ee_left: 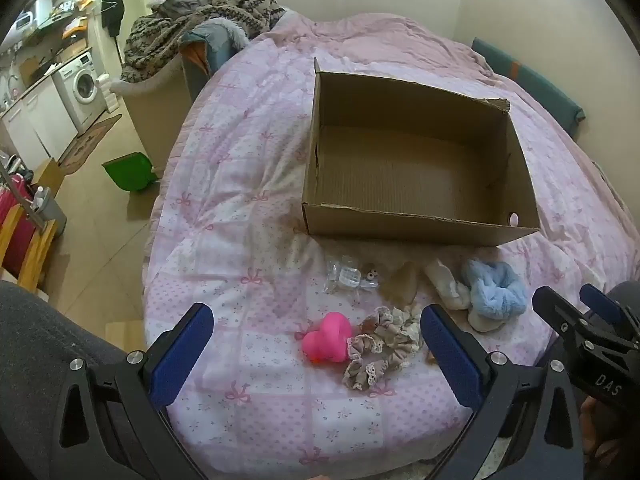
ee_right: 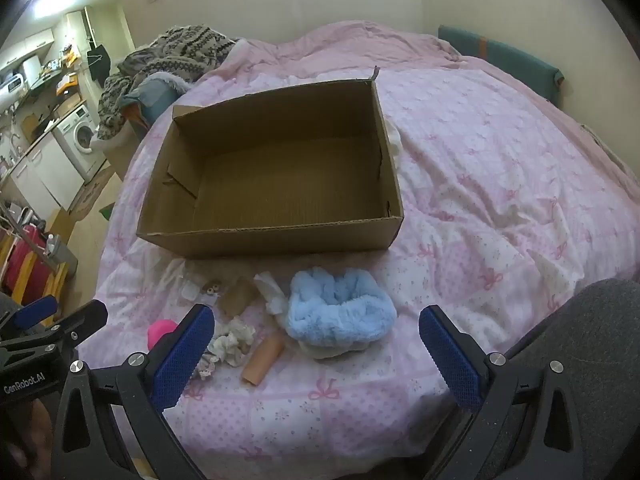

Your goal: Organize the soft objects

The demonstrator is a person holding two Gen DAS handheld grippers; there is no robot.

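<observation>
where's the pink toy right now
The pink toy lies on the bed near its front edge, touching the beige lace scrunchie on its right, in front of the cardboard box, between the left tool's fingers.

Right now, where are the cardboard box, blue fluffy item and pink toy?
cardboard box [ee_right: 276,240]: right wrist view, near outer wall.
blue fluffy item [ee_right: 340,312]: right wrist view, plush middle.
pink toy [ee_left: 326,340]: left wrist view, body centre.

bed [ee_left: 248,184]: pink bow-print quilt, fills mid-room | walls: plain cream behind bed | teal headboard panel [ee_left: 532,84]: bed's far right edge | washing machine [ee_left: 82,86]: left of bed, under kitchen counter | floor: beige tile | knit blanket [ee_left: 208,12]: heaped beside bed's far-left corner
</observation>
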